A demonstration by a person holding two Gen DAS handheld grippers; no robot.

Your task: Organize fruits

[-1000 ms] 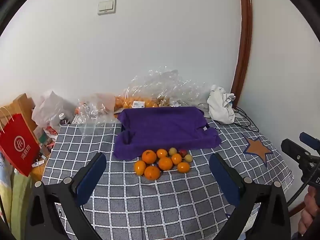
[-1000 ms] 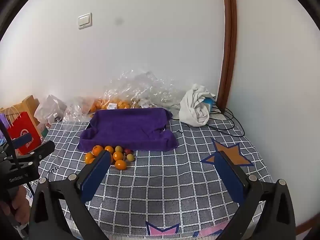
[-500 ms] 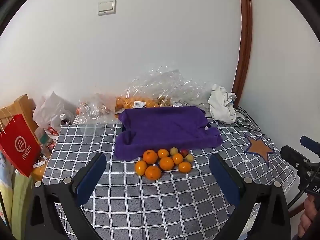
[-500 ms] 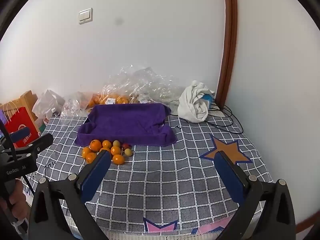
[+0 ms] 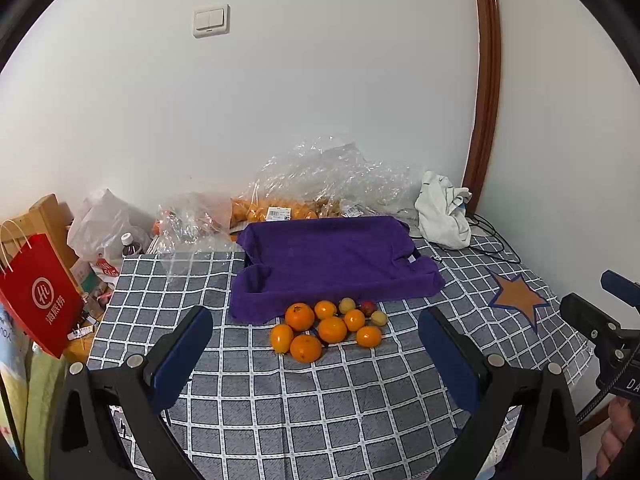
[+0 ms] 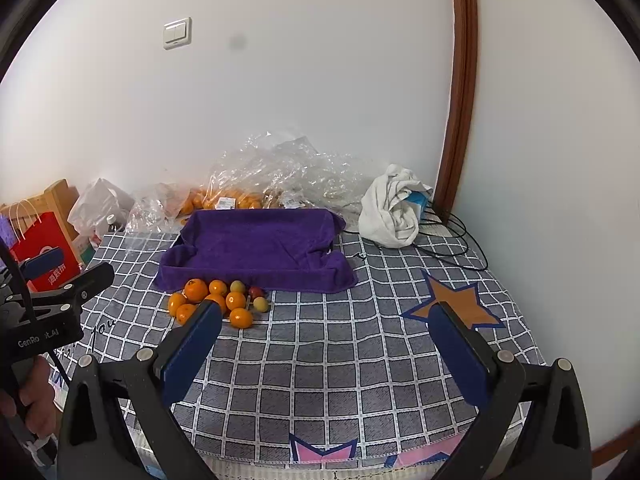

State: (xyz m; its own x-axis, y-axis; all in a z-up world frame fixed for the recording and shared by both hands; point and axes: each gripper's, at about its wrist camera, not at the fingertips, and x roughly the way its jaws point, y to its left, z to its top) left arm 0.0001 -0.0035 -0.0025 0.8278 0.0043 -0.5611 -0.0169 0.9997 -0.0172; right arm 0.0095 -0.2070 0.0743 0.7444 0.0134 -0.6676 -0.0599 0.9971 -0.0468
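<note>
A cluster of oranges (image 5: 306, 347) with small yellow-green fruits (image 5: 347, 305) and one red fruit (image 5: 368, 307) lies on the checked cloth, just in front of a purple towel-lined tray (image 5: 332, 258). The oranges (image 6: 197, 290) and the tray (image 6: 256, 246) also show in the right wrist view. My left gripper (image 5: 316, 356) is open and empty, above the cloth short of the fruit. My right gripper (image 6: 324, 340) is open and empty, to the right of the fruit pile.
Crumpled clear plastic bags with more oranges (image 5: 280, 210) lie behind the tray by the wall. A white cloth (image 5: 442, 210) and black cables (image 6: 452, 240) sit at the back right. A red paper bag (image 5: 38, 300) and clutter stand off the left edge.
Both grippers have drifted slightly; the fruit and tray sit a little higher and nearer in the right wrist view. Nothing was grasped or moved.
</note>
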